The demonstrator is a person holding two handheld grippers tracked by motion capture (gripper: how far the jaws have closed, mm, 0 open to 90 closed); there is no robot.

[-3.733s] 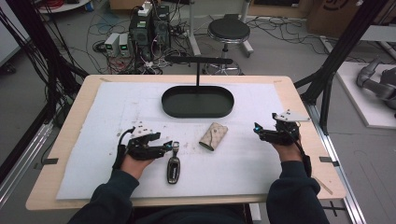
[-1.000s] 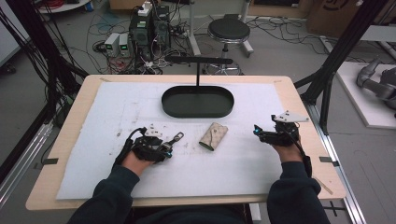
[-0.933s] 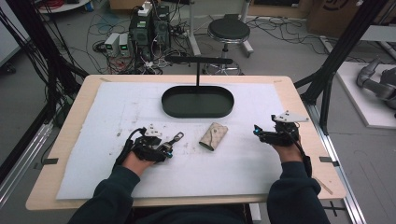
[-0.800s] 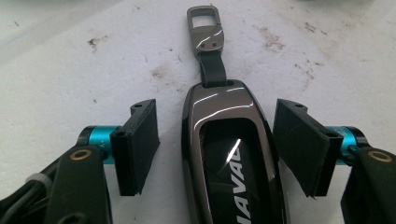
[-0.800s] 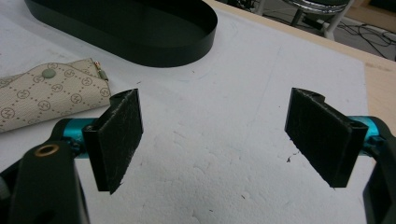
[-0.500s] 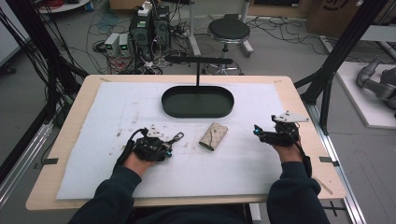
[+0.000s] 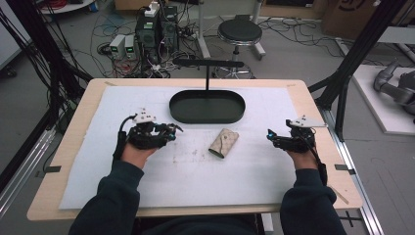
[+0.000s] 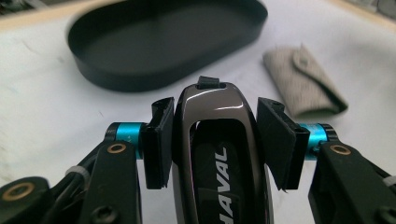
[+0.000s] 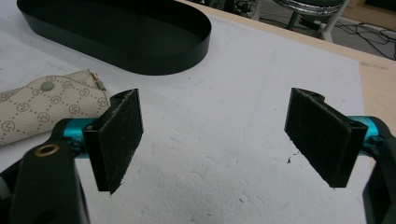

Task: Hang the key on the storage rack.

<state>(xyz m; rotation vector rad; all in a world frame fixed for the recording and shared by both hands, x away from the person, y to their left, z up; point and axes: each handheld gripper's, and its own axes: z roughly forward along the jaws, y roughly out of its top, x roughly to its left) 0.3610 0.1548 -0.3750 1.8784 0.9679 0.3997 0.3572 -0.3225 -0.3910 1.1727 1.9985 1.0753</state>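
From above, the left tongs (image 7: pixel 169 131) sit over the white mat on the table (image 7: pixel 68 147), left of the black oval tray (image 7: pixel 207 106), and whatever they carry is too small and dark to read from there. The left gripper view settles it: a glossy dark car key fob (image 8: pixel 217 154) stands between the two pads, which have just been closing and now pinch it on both flanks; the lettering "HAVAL" runs along its face, and its lower end is cut off by the bottom edge. Beyond it the tray and the beige key pouch (image 8: pixel 303 81) are blurred. The right tongs (image 7: pixel 274 139) hover at the right side of the mat, well apart from the pouch (image 7: pixel 223 143), and the high view shows little of how they stand. The right gripper view gives it plainly: the pads (image 9: pixel 116 140) are spread wide with bare white mat between them, and it also brings out the pouch's printed pattern, its snap button and a small metal clasp, though the pouch runs off the left edge there.
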